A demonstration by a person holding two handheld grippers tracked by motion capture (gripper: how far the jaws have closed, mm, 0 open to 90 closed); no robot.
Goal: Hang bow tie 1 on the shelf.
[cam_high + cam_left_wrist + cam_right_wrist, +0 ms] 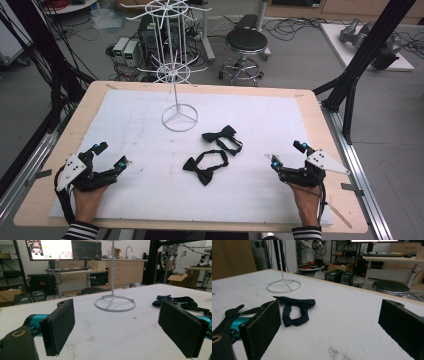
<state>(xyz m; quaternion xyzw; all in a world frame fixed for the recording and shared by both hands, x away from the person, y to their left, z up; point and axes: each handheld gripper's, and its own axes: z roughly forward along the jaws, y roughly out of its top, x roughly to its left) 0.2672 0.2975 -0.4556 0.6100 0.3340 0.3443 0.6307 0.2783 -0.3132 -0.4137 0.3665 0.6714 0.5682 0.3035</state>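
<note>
Two bow ties lie on the white mat (280, 115): a dark navy bow tie (222, 136) farther back and a black bow tie (205, 167) nearer me. A white wire display stand (179, 117) rises behind them. My left gripper (112, 154) rests open at the front left, well apart from both ties. At the front right my right gripper (288, 153) is open too. In the left gripper view the left gripper (120, 327) is wide open with nothing in it, the stand base (115, 303) ahead. Beyond the open, unloaded right gripper (332, 330) lies the navy bow tie (295, 308).
The mat covers a wooden table (95, 95). A black stool (245, 42), cables and equipment boxes (127, 50) stand on the floor beyond the far edge. Black frame posts (365, 55) rise at the right. The black tie's strap (234, 312) lies by the right gripper's left jaw.
</note>
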